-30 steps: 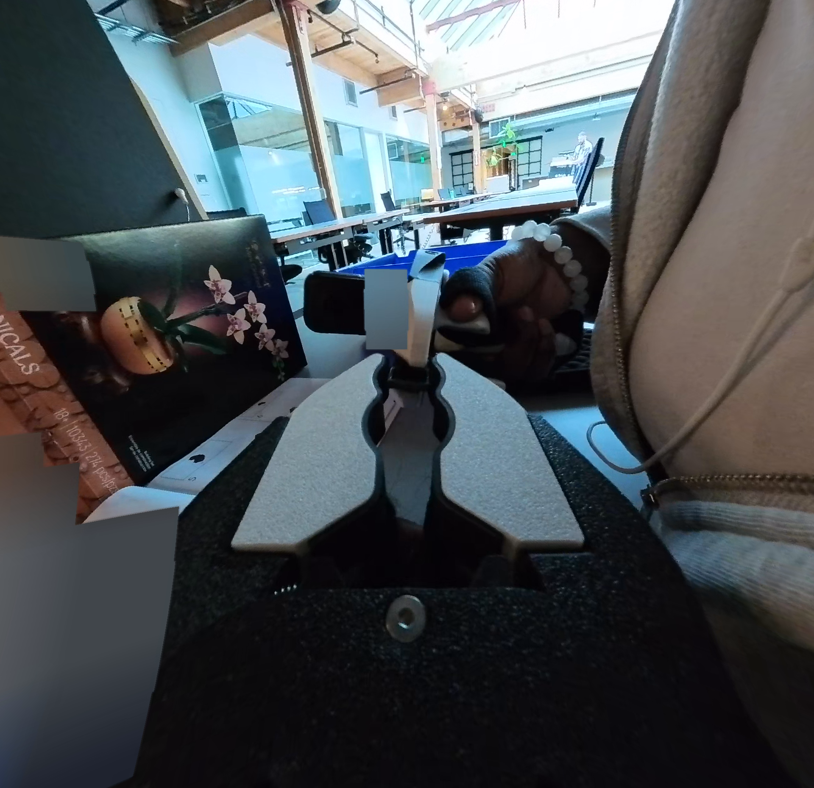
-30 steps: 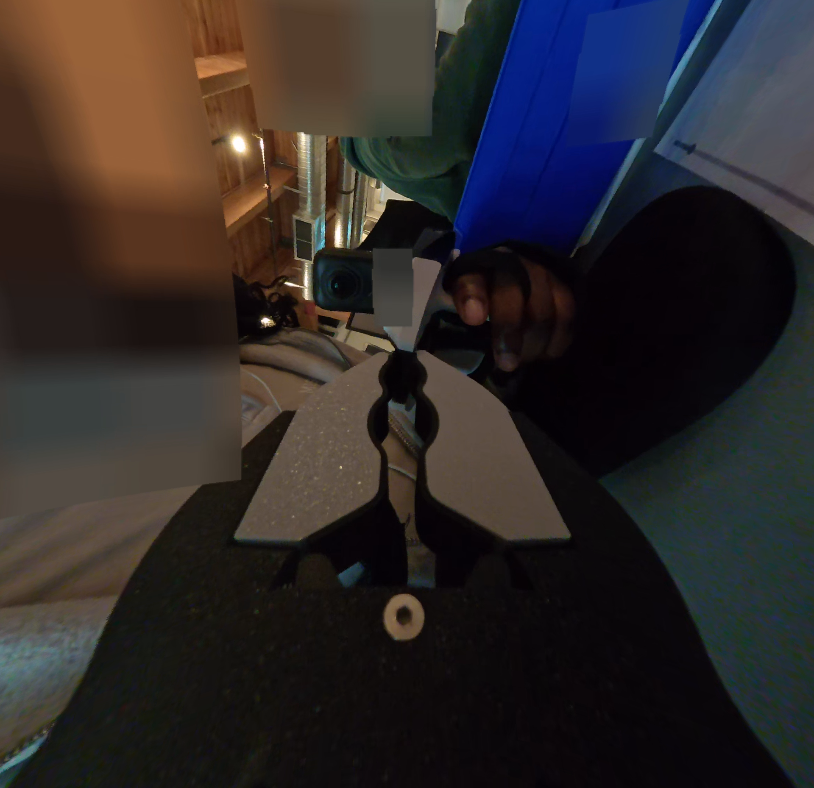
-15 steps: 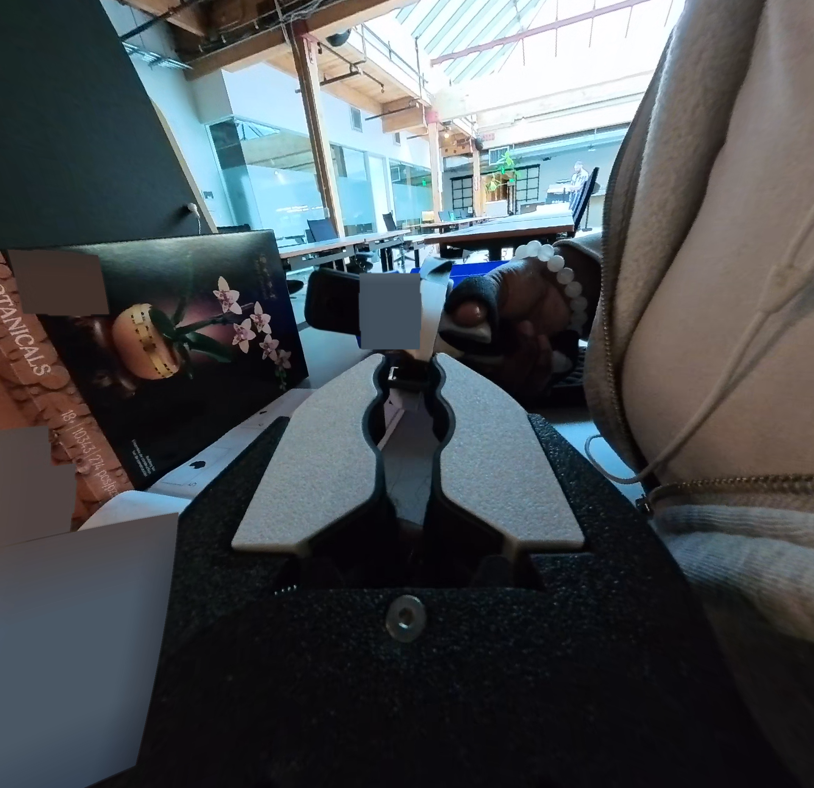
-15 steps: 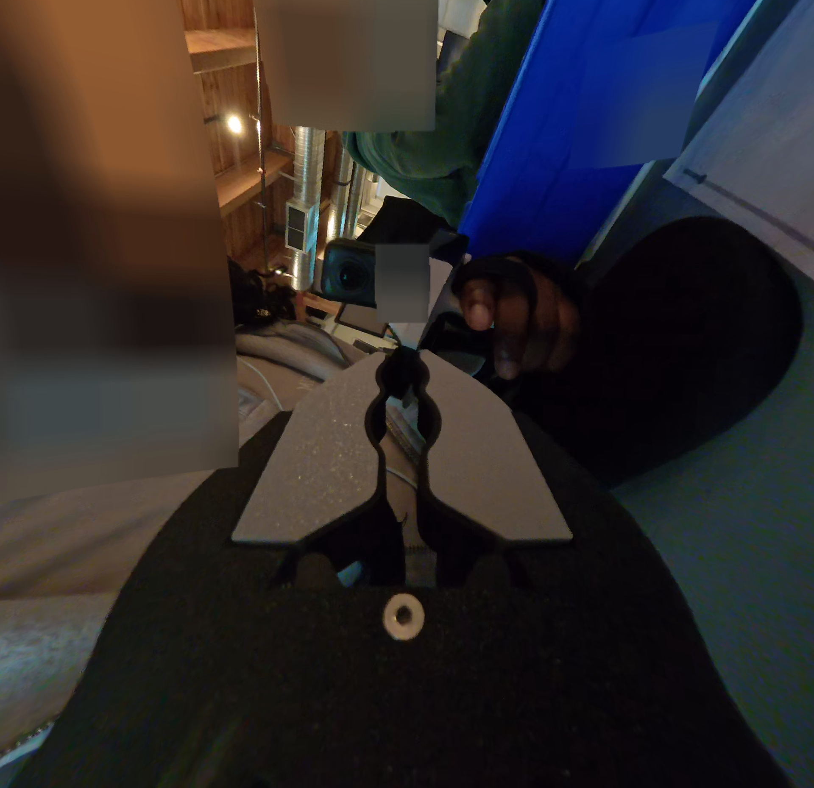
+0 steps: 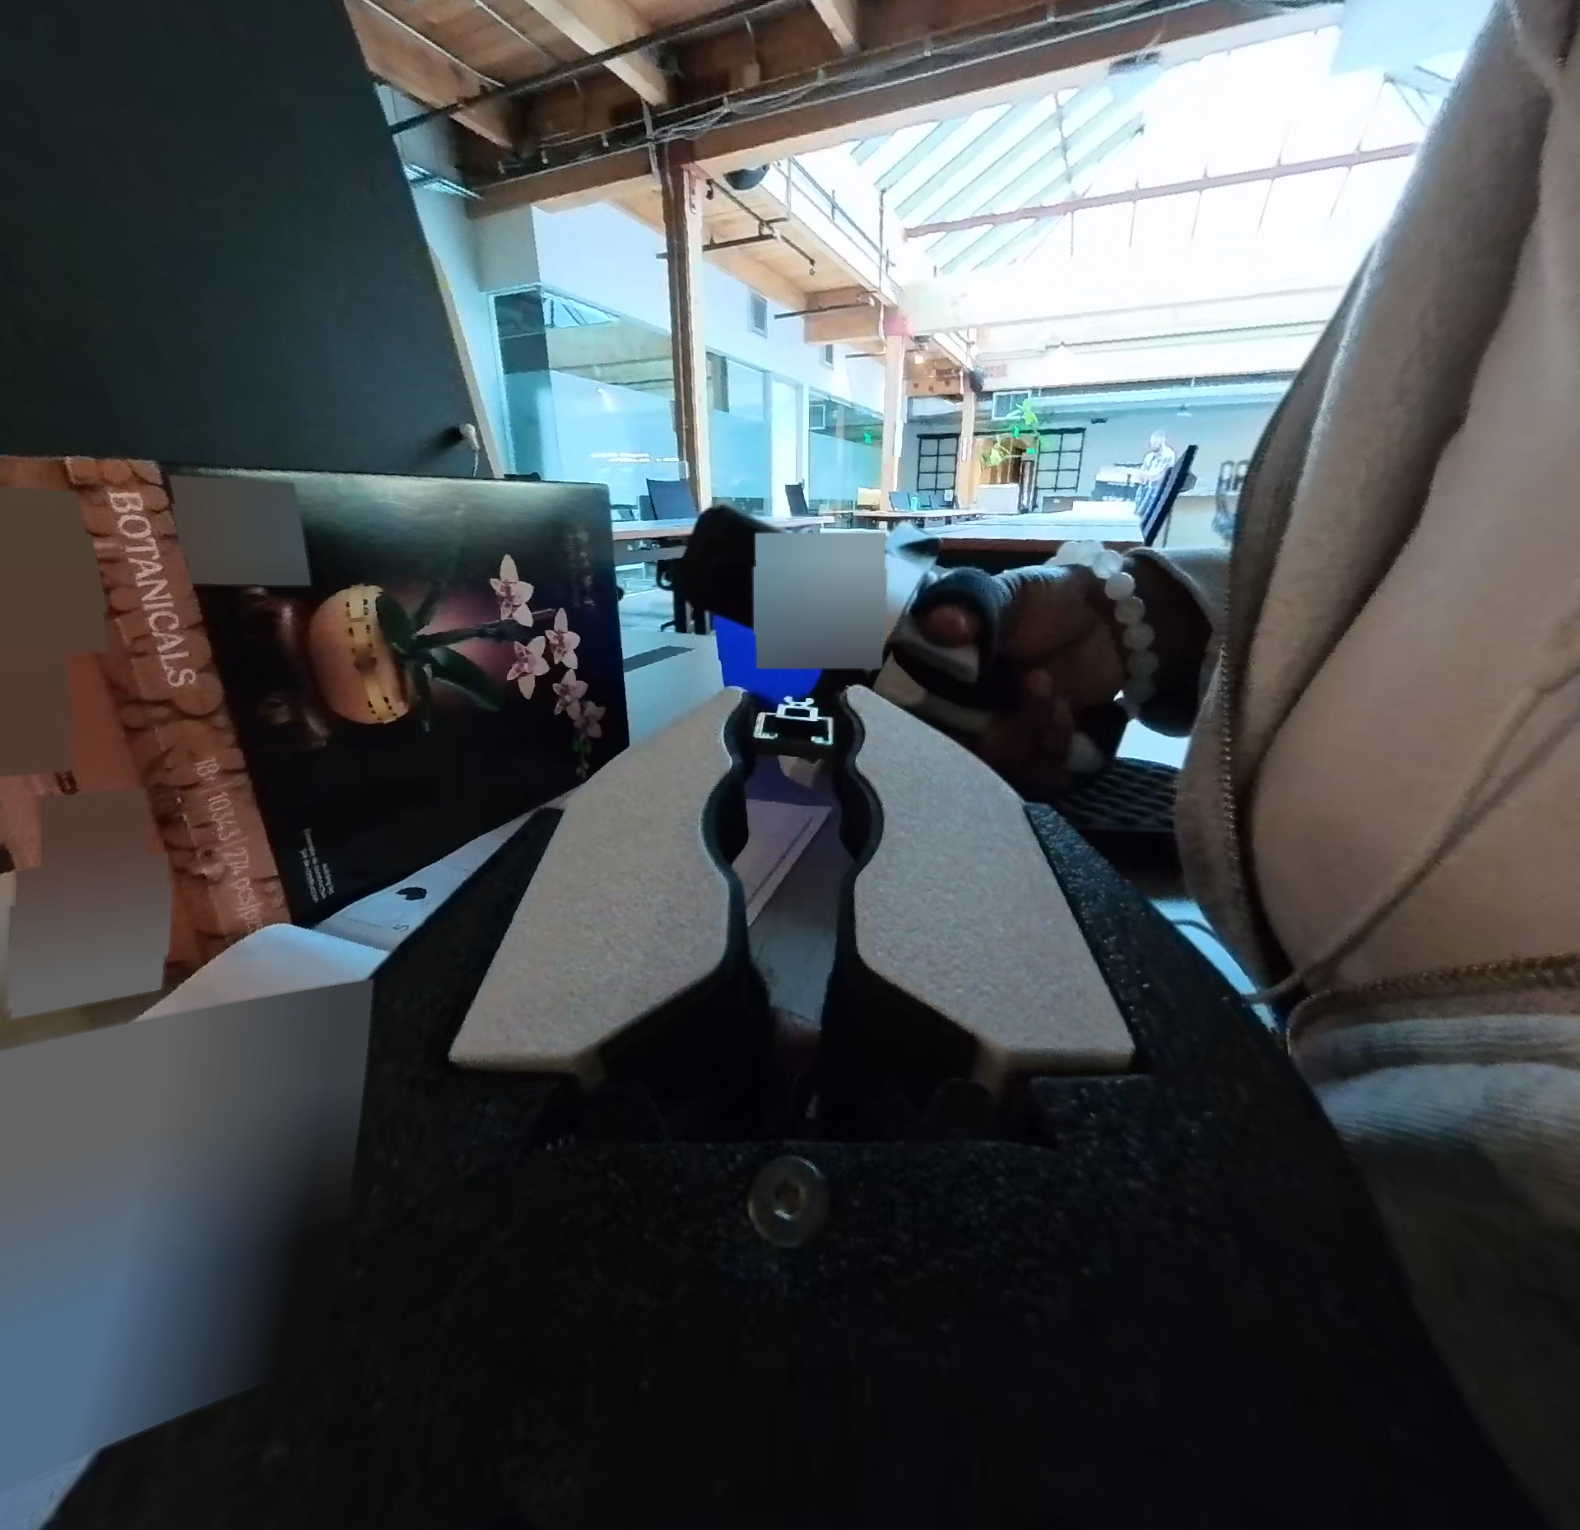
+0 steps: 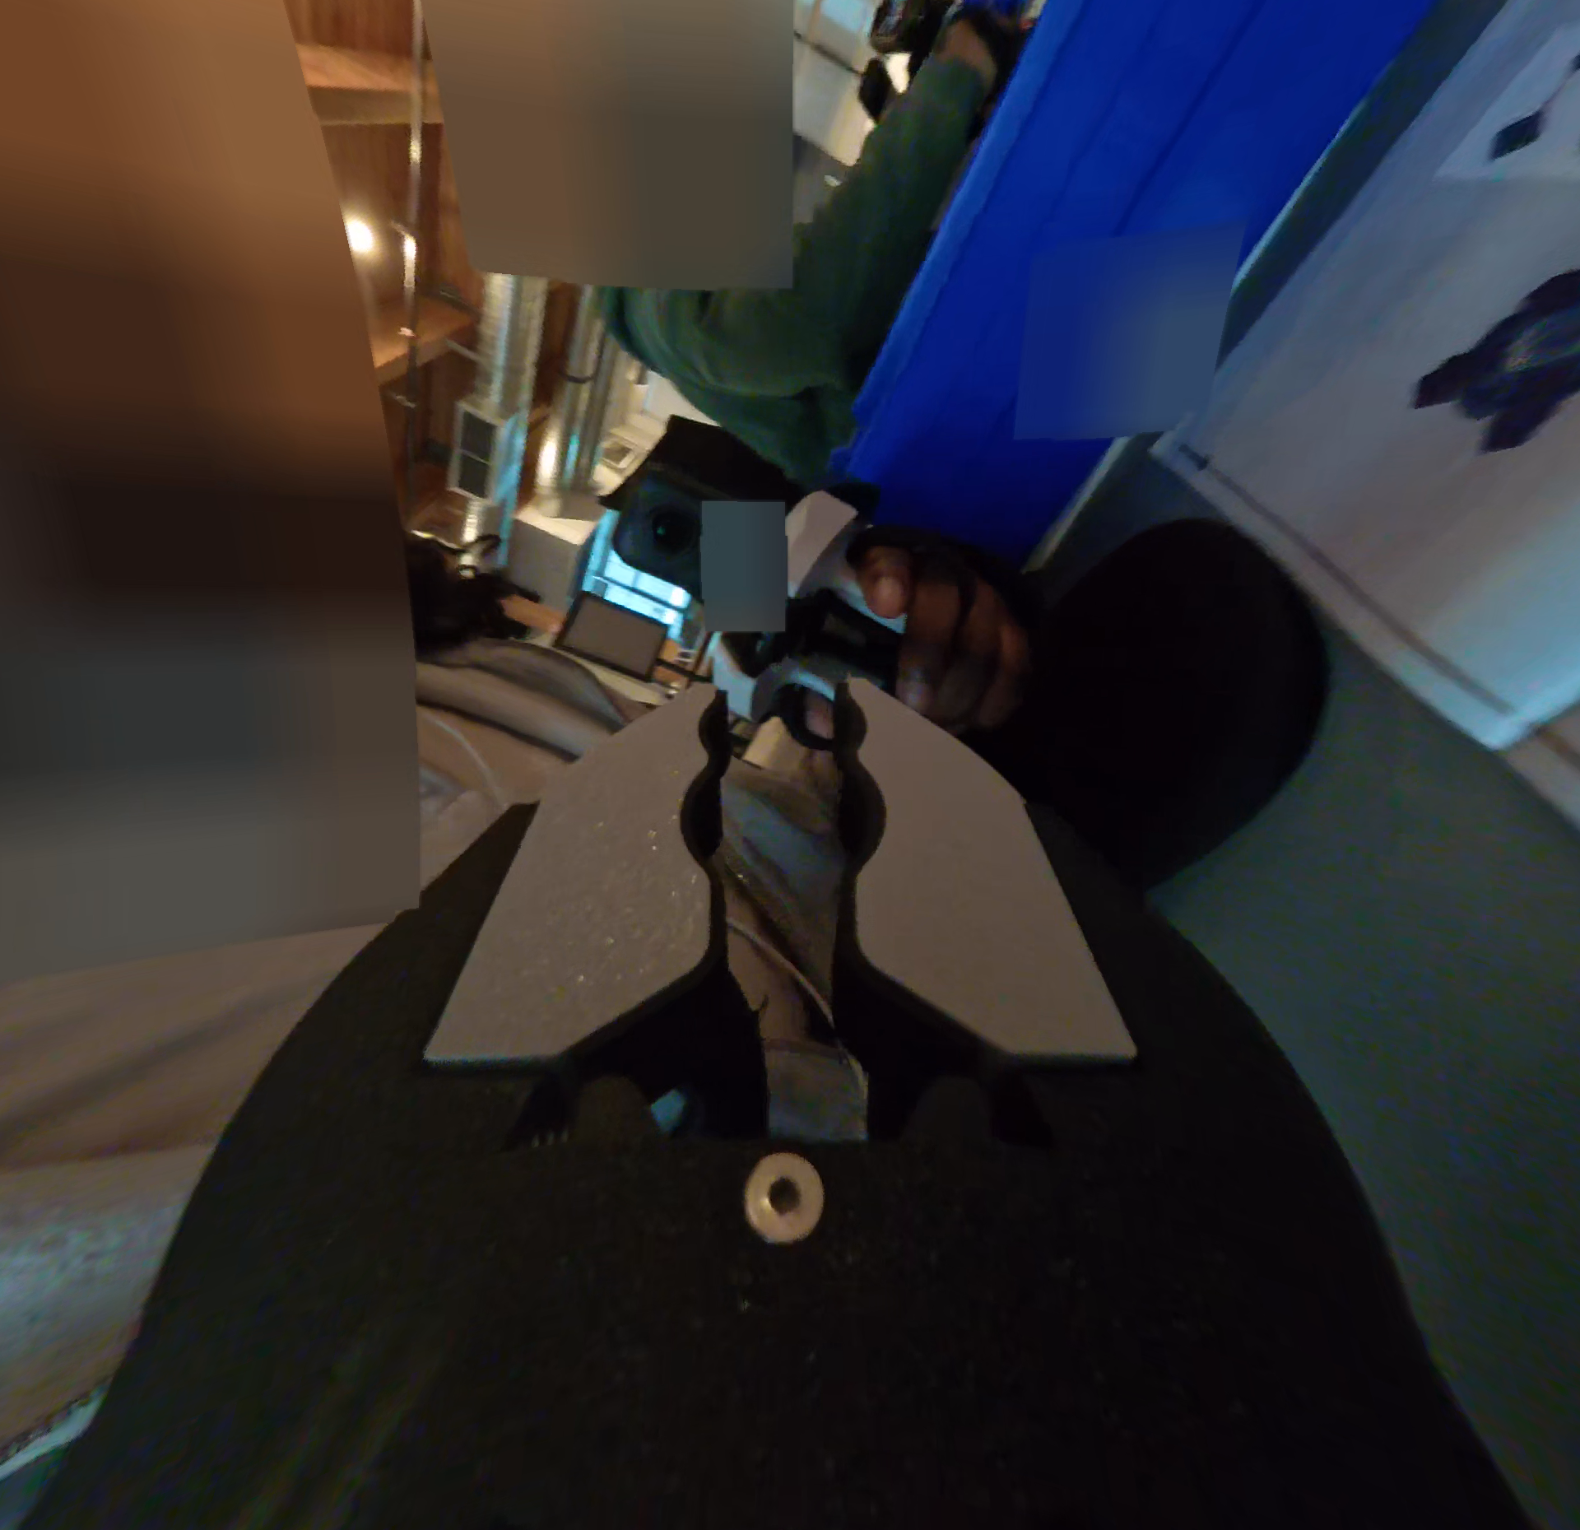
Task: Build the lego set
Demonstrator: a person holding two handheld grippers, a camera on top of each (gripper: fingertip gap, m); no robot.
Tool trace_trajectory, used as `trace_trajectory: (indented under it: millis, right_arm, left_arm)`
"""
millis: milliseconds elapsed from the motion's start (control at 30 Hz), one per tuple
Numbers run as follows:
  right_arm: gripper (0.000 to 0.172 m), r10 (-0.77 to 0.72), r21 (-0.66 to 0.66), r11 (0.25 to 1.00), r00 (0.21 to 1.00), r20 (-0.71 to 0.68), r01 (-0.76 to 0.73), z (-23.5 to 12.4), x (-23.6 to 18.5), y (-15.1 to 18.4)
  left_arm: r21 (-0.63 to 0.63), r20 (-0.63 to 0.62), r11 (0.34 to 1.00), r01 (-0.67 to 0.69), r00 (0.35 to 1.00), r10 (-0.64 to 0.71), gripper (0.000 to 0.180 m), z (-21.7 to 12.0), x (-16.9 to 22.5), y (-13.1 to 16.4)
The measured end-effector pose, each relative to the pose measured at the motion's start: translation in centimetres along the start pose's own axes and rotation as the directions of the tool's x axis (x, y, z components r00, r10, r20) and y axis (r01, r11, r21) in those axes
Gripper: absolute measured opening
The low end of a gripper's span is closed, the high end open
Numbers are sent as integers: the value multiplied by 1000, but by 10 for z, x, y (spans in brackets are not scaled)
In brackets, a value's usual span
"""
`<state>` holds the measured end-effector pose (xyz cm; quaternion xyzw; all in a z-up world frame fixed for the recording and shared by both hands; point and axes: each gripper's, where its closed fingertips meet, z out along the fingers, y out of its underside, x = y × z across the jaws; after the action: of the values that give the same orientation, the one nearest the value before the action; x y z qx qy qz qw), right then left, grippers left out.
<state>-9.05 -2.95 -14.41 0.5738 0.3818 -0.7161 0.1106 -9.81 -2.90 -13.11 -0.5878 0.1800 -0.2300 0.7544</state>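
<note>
My left gripper (image 5: 795, 711) is shut on a small black profile piece with bright cut edges (image 5: 795, 730), pinched between its fingertips. In the left wrist view a hand with a white bead bracelet (image 5: 1060, 659) holds the right gripper just beyond the piece; a patch hides its tips there. My right gripper (image 6: 785, 702) stands open with nothing pressed between its pads. Just past its tips, blurred, are the left gripper's white fingers (image 6: 739, 672) and the hand holding it (image 6: 940, 625).
A dark box printed with orchids (image 5: 410, 677) stands at the left, with white paper (image 5: 402, 907) below it. A blue bin (image 6: 1069, 206) is behind. A beige hoodie (image 5: 1411, 634) fills the right. A person's green sleeve (image 6: 769, 335) is farther off. The tips of both grippers are at nearly the same place.
The right gripper's pads, closed at the piece's end before, have opened and drawn back from it. The left gripper kept its grip and the view tilted slightly.
</note>
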Motion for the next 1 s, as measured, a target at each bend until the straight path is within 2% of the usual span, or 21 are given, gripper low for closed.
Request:
trace_trajectory:
  millis: [267, 433, 567, 667, 933, 1000]
  right_arm:
    - [15, -69, -15, 998, 997, -24, 69, 10, 0, -1]
    - [19, -202, -29, 979, 961, -191, 200, 3, 2, -9]
    - [23, -408, -186, 913, 818, -405, 363, 0, 11, -10]
    - [25, -469, -273, 883, 714, -520, 381, -6, 27, -15]
    - [25, -514, -358, 858, 629, -584, 369, -11, 47, -14]
    - [17, -536, -392, 844, 601, -593, 366, -13, 52, -13]
  left_arm:
    - [-32, 18, 999, -20, 1000, 20, 16, 3, 0, 3]
    - [-133, 113, 987, -91, 988, 106, 16, 9, -8, 13]
    - [-365, 204, 898, -245, 920, 334, 17, 15, -24, 33]
    - [-462, 179, 831, -309, 885, 429, 17, 22, -26, 42]
    - [-594, 90, 675, -438, 798, 596, 17, 29, -28, 57]
    - [-608, 77, 656, -446, 790, 609, 17, 30, -28, 59]
